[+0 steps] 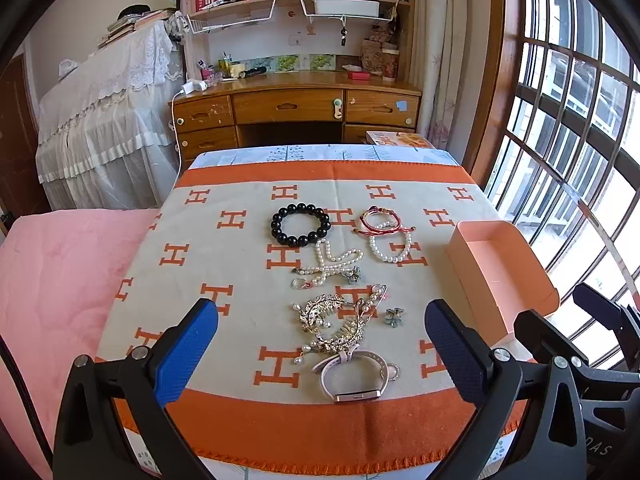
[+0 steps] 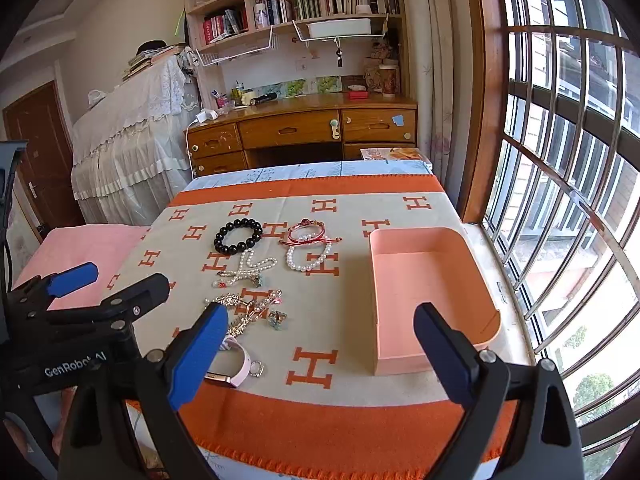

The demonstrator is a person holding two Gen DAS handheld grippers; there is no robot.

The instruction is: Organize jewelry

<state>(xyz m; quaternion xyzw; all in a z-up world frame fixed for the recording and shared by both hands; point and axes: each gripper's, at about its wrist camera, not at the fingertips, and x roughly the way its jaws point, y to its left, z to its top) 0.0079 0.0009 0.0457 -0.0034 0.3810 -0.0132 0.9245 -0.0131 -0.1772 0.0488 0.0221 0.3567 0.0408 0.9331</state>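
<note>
Both grippers, left (image 1: 320, 344) and right (image 2: 320, 354), are hovering agape, empty. Watch (image 1: 352, 380) is lying nearest: light, springy strap; grasping its band looks safest.

Bright daylight from the window (image 2: 560, 200), sharp, fisheye-bent edges.

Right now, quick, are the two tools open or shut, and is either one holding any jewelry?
Left tool: open, holding nothing, above the hair comb.
Right tool: open, holding nothing, beside the pink box.
</note>
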